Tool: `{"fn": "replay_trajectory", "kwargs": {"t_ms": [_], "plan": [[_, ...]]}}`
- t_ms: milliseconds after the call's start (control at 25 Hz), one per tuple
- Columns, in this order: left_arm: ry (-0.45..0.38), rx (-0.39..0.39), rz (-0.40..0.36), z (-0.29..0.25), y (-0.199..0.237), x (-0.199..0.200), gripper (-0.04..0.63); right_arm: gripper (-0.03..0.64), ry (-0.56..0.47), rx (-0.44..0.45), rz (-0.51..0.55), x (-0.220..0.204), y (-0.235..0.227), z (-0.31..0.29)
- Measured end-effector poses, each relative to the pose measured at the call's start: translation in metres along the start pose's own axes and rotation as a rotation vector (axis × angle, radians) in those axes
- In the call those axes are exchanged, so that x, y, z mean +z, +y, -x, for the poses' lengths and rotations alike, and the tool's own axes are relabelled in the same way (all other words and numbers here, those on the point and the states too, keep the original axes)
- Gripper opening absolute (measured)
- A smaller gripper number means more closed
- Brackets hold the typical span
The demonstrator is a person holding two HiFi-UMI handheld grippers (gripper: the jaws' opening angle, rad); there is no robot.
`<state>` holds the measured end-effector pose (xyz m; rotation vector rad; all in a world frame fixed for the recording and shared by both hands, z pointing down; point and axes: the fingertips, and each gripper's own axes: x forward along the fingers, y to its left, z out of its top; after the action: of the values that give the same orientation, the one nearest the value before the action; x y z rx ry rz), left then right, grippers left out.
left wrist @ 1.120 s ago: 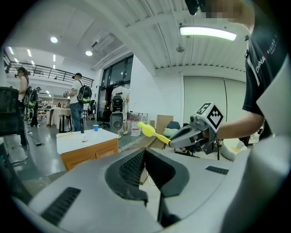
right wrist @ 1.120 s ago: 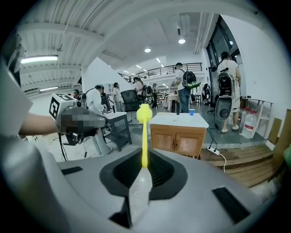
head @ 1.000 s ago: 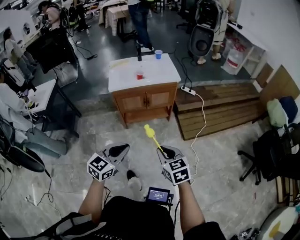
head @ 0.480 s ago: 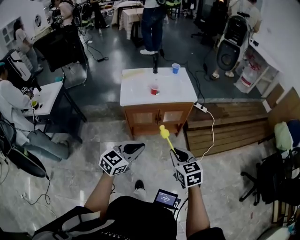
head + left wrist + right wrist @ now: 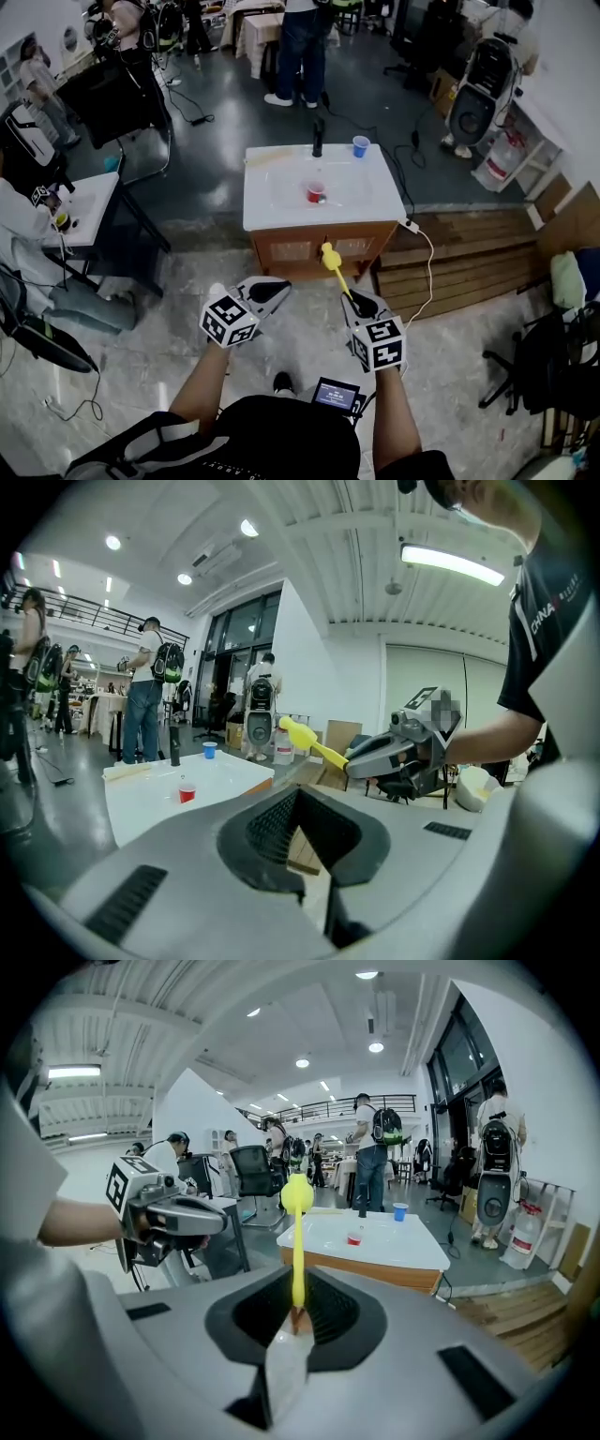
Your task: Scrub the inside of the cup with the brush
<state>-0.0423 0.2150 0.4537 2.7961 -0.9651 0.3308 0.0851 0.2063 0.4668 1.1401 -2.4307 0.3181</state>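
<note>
Yellow plastic brush (image 5: 330, 261) gripped in the right tongs (image 5: 360, 302), left tongs (image 5: 272, 291) clenched empty, as the white-topped wooden table (image 5: 272, 211) draws nearer; small red cup (image 5: 317, 193) waits mid-table, unscrubbed.

Head view looks steeply down on the left hand-held gripper (image 5: 275, 290) and right hand-held gripper (image 5: 360, 302); both gripper views face forward, sharing the distant white-topped wooden bench (image 5: 281, 211).
</note>
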Motion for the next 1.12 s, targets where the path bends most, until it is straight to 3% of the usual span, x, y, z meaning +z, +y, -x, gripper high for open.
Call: {"fn": "replay_trajectory", "kwargs": {"t_ms": [360,1120], "plan": [[0.026,-0.027,0.044,-0.047,0.032,-0.011,0.004,0.043,0.039,0.003,-0.038,0.001,-0.046,-0.039],[0.078,0.088,0.073,-0.180,0.140,0.025,0.005,0.043,0.061,0.136,-0.034,0.040,-0.195,-0.147]]}}
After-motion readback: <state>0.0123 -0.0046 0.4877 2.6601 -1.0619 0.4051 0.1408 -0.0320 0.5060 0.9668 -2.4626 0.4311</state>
